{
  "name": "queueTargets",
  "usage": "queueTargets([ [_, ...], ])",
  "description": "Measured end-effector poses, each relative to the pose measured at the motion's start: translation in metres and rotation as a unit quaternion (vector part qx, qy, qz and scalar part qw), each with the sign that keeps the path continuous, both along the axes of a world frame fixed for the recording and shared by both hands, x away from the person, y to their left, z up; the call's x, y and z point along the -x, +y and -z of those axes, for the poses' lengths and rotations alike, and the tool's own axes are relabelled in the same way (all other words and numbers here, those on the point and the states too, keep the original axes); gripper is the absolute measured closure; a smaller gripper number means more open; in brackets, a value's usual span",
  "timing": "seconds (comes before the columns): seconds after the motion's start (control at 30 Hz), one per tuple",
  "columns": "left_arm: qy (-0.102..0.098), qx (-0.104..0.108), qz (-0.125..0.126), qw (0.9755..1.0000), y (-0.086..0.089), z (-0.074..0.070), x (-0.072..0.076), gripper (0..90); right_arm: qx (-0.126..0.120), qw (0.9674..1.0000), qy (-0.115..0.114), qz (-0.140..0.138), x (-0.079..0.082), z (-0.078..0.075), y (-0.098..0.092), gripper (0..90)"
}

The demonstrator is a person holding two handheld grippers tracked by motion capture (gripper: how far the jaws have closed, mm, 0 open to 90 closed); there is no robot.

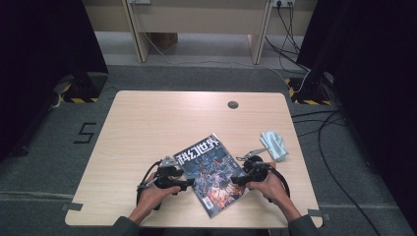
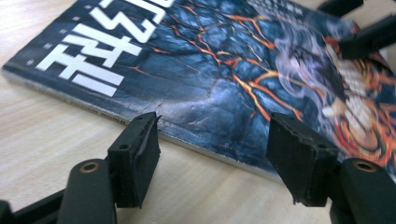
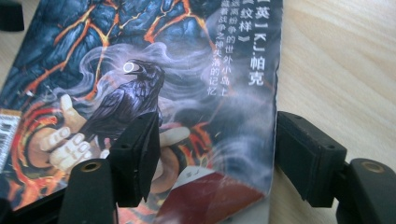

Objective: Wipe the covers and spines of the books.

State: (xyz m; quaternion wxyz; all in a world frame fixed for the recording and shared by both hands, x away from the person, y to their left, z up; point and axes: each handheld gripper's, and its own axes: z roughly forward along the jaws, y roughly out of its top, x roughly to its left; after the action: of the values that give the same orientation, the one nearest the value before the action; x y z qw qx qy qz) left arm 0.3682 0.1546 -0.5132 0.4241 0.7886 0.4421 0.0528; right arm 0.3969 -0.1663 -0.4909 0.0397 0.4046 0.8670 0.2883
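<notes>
A magazine (image 1: 211, 173) lay flat and askew near the front edge of the worktop (image 1: 147, 128), cover up, with a hand-held gripper at each of its long sides. The left hand-held gripper (image 1: 189, 184) stood wide, empty, its jaws level with the spine edge in the left gripper view (image 2: 210, 126) and touching nothing. The right hand-held gripper (image 1: 237, 180) was likewise wide, one jaw over the cover and the other off the free edge (image 3: 219, 135); whether either pad brushed the paper could not be told from that close view. The step in hand looked like taking hold of the cover's loose edge, so the right jaws would do best to slide low, get one pad under the top sheet alone and pinch lightly, while the left steadied the spine against sliding. A crumpled pale cloth (image 1: 273, 144) lay toward the right edge, well apart.
</notes>
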Motion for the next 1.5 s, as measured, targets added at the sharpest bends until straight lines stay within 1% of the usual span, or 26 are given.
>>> queueTargets([
  [0.03, -0.003, -0.003, -0.002, 1.0000, 0.000, 0.000, -0.002, 34.3, 0.001, 1.0000, -0.002, -0.003, 0.000, 0.000, 0.002, 34.1],
  [0.07, -0.007, -0.011, -0.006, 0.9999, 0.000, 0.000, -0.004, 34.5, 0.005, 0.9999, -0.009, -0.008, 0.000, 0.001, 0.004, 34.3],
  [0.1, -0.010, -0.018, -0.009, 0.9997, -0.001, 0.000, -0.005, 34.4, 0.008, 0.9999, -0.011, -0.008, 0.001, 0.001, 0.007, 34.0],
  [0.2, -0.020, -0.039, -0.009, 0.9990, -0.001, -0.001, -0.012, 34.4, 0.013, 0.9998, -0.011, -0.011, 0.000, 0.001, 0.013, 32.9],
  [0.23, -0.021, -0.040, -0.011, 0.9989, -0.002, -0.001, -0.014, 34.6, 0.015, 0.9997, -0.015, -0.010, -0.002, 0.001, 0.016, 32.8],
  [0.27, -0.023, -0.045, -0.012, 0.9987, -0.001, -0.001, -0.018, 35.0, 0.014, 0.9998, -0.013, -0.009, -0.003, 0.001, 0.017, 32.6],
  [0.3, -0.023, -0.045, -0.012, 0.9987, -0.001, -0.001, -0.018, 35.3, 0.014, 0.9998, -0.013, -0.009, -0.003, 0.001, 0.017, 32.6],
  [0.33, -0.024, -0.047, -0.017, 0.9985, 0.000, -0.001, -0.023, 35.7, 0.016, 0.9998, -0.014, -0.006, -0.007, 0.001, 0.023, 31.6],
  [0.4, -0.027, -0.054, -0.024, 0.9979, 0.003, -0.001, -0.027, 35.7, 0.018, 0.9997, -0.015, -0.003, -0.010, 0.001, 0.028, 30.9],
  [0.43, -0.027, -0.054, -0.024, 0.9979, 0.003, -0.001, -0.027, 35.4, 0.018, 0.9997, -0.018, -0.004, -0.013, 0.001, 0.032, 30.9],
  [0.47, -0.031, -0.053, -0.033, 0.9976, 0.006, -0.001, -0.032, 35.3, 0.018, 0.9997, -0.017, -0.001, -0.015, 0.001, 0.035, 30.8],
  [0.6, -0.029, -0.055, -0.051, 0.9967, 0.014, -0.001, -0.046, 35.3, 0.014, 0.9997, -0.019, 0.005, -0.023, 0.002, 0.046, 30.6],
  [0.67, -0.029, -0.053, -0.054, 0.9967, 0.017, 0.000, -0.051, 35.0, 0.015, 0.9996, -0.024, 0.009, -0.026, 0.003, 0.053, 29.9],
  [0.7, -0.029, -0.053, -0.054, 0.9967, 0.017, 0.000, -0.051, 35.1, 0.015, 0.9996, -0.024, 0.009, -0.026, 0.003, 0.053, 29.9],
  [0.73, -0.029, -0.052, -0.060, 0.9964, 0.020, 0.000, -0.058, 35.1, 0.011, 0.9995, -0.026, 0.011, -0.029, 0.003, 0.058, 29.4],
  [0.87, -0.031, -0.055, -0.063, 0.9960, 0.023, -0.001, -0.068, 34.6, 0.010, 0.9993, -0.030, 0.021, -0.032, 0.004, 0.065, 28.6],
  [0.93, -0.030, -0.053, -0.064, 0.9961, 0.025, 0.000, -0.071, 34.6, 0.010, 0.9993, -0.031, 0.018, -0.032, 0.004, 0.066, 27.4],
  [0.97, -0.028, -0.051, -0.066, 0.9961, 0.027, 0.000, -0.074, 34.7, 0.009, 0.9994, -0.027, 0.017, -0.031, 0.005, 0.071, 25.3],
  [1.0, -0.029, -0.053, -0.065, 0.9960, 0.028, 0.000, -0.076, 34.7, 0.009, 0.9994, -0.031, 0.013, -0.031, 0.005, 0.072, 25.1],
  [1.13, -0.030, -0.051, -0.071, 0.9957, 0.029, 0.000, -0.080, 34.5, 0.008, 0.9994, -0.032, 0.006, -0.030, 0.005, 0.075, 25.2],
  [1.17, -0.031, -0.055, -0.071, 0.9955, 0.029, 0.000, -0.082, 34.2, 0.005, 0.9995, -0.031, 0.006, -0.030, 0.005, 0.075, 25.3],
  [1.3, -0.032, -0.054, -0.071, 0.9955, 0.029, 0.000, -0.086, 33.6, -0.004, 0.9996, -0.028, 0.008, -0.030, 0.006, 0.074, 25.6],
  [1.33, -0.032, -0.055, -0.071, 0.9955, 0.029, 0.000, -0.087, 33.4, -0.011, 0.9995, -0.028, 0.010, -0.029, 0.006, 0.074, 26.3],
  [1.43, -0.032, -0.054, -0.070, 0.9956, 0.029, 0.000, -0.088, 32.0, -0.012, 0.9994, -0.032, 0.009, -0.028, 0.007, 0.074, 25.9],
  [1.5, -0.027, -0.052, -0.071, 0.9957, 0.029, 0.000, -0.086, 33.1, -0.012, 0.9994, -0.032, 0.009, -0.028, 0.007, 0.074, 26.8],
])
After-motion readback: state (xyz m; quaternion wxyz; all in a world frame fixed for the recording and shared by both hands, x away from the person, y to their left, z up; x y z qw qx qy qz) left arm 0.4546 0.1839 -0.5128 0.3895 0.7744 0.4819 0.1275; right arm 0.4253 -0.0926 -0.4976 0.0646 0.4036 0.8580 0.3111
